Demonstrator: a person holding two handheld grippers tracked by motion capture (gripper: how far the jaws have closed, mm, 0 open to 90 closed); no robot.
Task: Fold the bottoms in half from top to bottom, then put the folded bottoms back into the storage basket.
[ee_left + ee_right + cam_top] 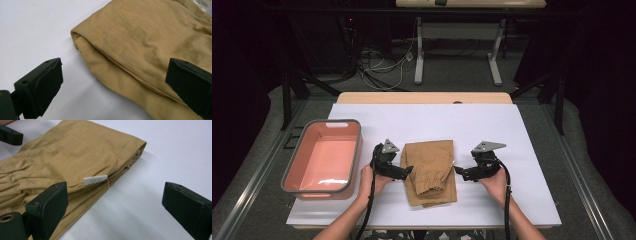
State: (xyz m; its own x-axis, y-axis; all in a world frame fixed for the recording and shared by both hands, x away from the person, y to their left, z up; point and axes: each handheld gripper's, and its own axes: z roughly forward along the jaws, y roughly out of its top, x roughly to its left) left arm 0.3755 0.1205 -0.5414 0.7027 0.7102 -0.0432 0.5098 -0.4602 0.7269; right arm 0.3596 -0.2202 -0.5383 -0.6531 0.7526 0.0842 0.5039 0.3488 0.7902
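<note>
Your folded tan cloth shorts (430, 171) lie flat on the white table cover (492, 130), right in the middle, between your two hands. They look neatly folded over, with the stretchy bunched band at the side near you and a small white tag (95, 180) poking out of the right edge. So the folding part seems done, or nearly done.

Your left gripper (408, 171) sits just beside the left edge of the shorts. Its jaws are spread wide and hold nothing; one jaw hangs over the cloth and one over the bare cover. Your right gripper (458, 170) sits just beside the right edge. Its jaws are spread wide too, and nothing is between them.

The pink plastic tub with the grey rim (294, 162) stands on the left side of the table, with nothing in it. My guess is that the shorts go in there next, so you have the picking up and the carrying over left to do.
</note>
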